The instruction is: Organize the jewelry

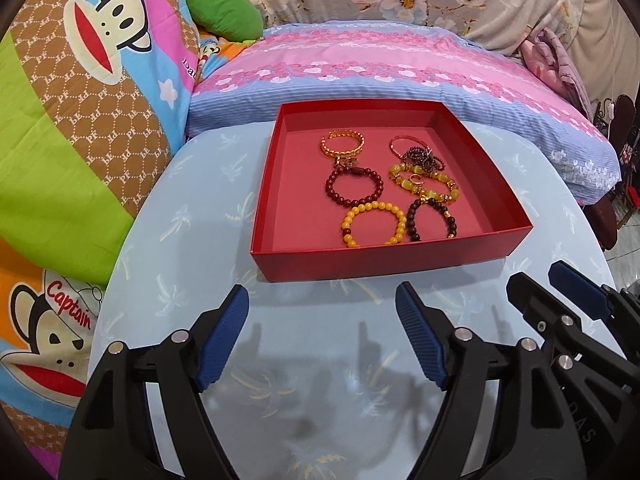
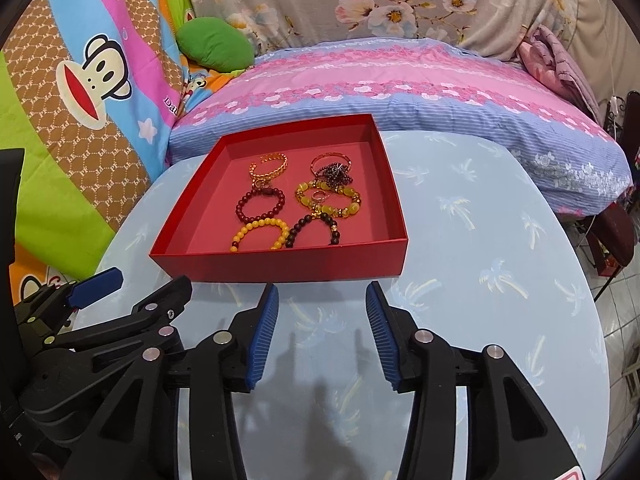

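Note:
A shallow red box (image 1: 360, 266) (image 2: 280, 266) sits on the light blue table and holds several bracelets. Among them are a gold chain bangle (image 1: 342, 141), a dark red bead bracelet (image 1: 354, 188), a yellow bead bracelet (image 1: 374, 224) (image 2: 260, 234), a dark brown bead bracelet (image 1: 432, 218) and a yellow stone bracelet (image 1: 426, 182). My left gripper (image 1: 322, 306) is open and empty, just in front of the box. My right gripper (image 2: 322, 300) is open and empty, also in front of the box. Each gripper shows at the edge of the other's view.
The round table (image 1: 180, 240) has a pale palm print. A pink and blue pillow (image 1: 380, 68) lies behind the box. A cartoon monkey blanket (image 1: 80, 80) and a green cushion (image 1: 224, 12) are at the left. A tiled floor (image 2: 624, 320) lies past the table's right edge.

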Motion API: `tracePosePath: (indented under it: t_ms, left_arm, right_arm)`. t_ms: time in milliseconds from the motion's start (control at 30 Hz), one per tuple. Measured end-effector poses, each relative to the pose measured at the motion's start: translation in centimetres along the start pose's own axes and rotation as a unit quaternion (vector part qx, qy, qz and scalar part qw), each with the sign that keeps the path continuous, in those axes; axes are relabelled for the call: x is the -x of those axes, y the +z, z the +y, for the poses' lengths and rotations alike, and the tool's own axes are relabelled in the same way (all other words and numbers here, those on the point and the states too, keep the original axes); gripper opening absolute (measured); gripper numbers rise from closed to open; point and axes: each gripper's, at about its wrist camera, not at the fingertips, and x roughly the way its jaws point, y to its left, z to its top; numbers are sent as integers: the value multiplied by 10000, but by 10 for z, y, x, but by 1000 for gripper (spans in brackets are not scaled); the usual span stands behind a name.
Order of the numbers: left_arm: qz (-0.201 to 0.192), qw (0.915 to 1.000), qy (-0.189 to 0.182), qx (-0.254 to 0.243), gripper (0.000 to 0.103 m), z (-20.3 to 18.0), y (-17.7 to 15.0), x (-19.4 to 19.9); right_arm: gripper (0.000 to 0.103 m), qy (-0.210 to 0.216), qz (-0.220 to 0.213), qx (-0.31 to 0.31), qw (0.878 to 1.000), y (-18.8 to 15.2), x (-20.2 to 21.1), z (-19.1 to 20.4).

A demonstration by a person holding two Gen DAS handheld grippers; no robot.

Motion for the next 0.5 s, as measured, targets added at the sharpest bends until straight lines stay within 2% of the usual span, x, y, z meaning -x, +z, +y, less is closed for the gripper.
tracePosePath:
  t_ms: [333, 500]
  left_arm:
    - [21, 9998, 71, 177, 88, 10, -8, 0]
    - [18, 9997, 120, 226, 91, 13, -13, -1]
  right_arm:
    - [68, -81, -73, -98, 9999, -5, 5, -6]
    - [75, -164, -62, -49, 9998, -8, 5, -5]
